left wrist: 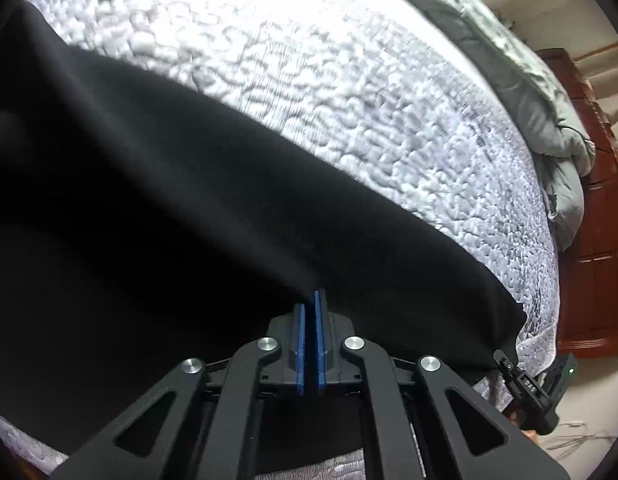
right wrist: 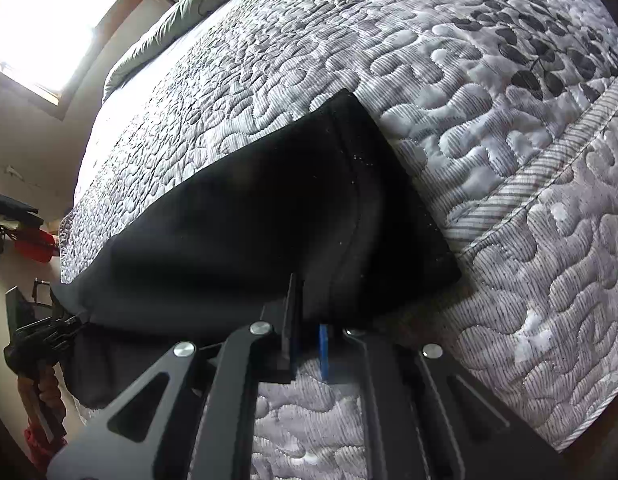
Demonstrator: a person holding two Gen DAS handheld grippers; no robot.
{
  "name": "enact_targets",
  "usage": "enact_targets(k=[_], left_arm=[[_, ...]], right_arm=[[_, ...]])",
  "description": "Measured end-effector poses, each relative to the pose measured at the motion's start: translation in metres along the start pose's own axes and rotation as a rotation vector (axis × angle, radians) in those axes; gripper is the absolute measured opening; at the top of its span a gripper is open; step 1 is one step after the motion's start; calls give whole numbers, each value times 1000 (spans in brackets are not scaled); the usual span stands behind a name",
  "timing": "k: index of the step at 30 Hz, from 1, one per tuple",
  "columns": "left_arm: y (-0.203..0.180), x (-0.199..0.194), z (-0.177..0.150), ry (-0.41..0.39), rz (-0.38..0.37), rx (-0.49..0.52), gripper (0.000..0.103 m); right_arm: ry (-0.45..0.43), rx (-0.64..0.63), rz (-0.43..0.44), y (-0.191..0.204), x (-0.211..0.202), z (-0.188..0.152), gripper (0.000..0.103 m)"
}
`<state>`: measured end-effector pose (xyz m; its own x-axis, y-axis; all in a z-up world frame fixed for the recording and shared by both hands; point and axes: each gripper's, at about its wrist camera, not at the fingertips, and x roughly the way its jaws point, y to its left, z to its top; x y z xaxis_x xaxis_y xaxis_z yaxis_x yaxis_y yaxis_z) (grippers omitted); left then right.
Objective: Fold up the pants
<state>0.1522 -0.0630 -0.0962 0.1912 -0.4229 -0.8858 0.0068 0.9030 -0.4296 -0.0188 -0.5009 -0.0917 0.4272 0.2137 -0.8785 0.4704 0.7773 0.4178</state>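
Pants (left wrist: 197,200): black, spread across the near part of the bed, one long edge running diagonally over the quilt; in the right wrist view a seamed end (right wrist: 361,184) lies flat with its corner pointing up the bed, the rest sagging toward the bed's edge
Left gripper (left wrist: 311,300): blue-padded fingers (left wrist: 300,344) pressed together on a pinch of the black cloth, which rises in a small ridge at the tips; the same gripper shows at the far left of the right wrist view (right wrist: 57,326), gripping the bunched far end of the pants
Right gripper (right wrist: 309,312): fingers a little apart with the hem of the pants hanging down between them; the cloth hides the tips, so whether the pads truly bite the fabric is hard to judge, though it looks like a hold on the edge
Quilt (left wrist: 349,100): pale grey and white, stitched in a pebble pattern, with a dark leaf print (right wrist: 549,52) toward one side and a ribbed border band
Duvet (left wrist: 529,92): grey-green, heaped along the far side of the bed
Bed frame (left wrist: 597,240): reddish-brown panelled wood, just beyond the duvet
Window (right wrist: 41,28): bright, washed out, on the wall past the bed
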Motion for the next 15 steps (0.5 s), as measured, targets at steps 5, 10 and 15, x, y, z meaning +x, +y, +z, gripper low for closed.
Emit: enact_targets(k=[5,10,15], left_arm=[[-16,-27,-40,-152,57,88,3],[-19,-34,-90,-207,103,159,3],[-18,-22,-119,-236,153,204,4]], right_arm=[[-1,-5,0,-1,-10,2,8],[-5,-39,-40,-4,-18,1,8],[-3,-34,-48,-12,-20,-1,7]])
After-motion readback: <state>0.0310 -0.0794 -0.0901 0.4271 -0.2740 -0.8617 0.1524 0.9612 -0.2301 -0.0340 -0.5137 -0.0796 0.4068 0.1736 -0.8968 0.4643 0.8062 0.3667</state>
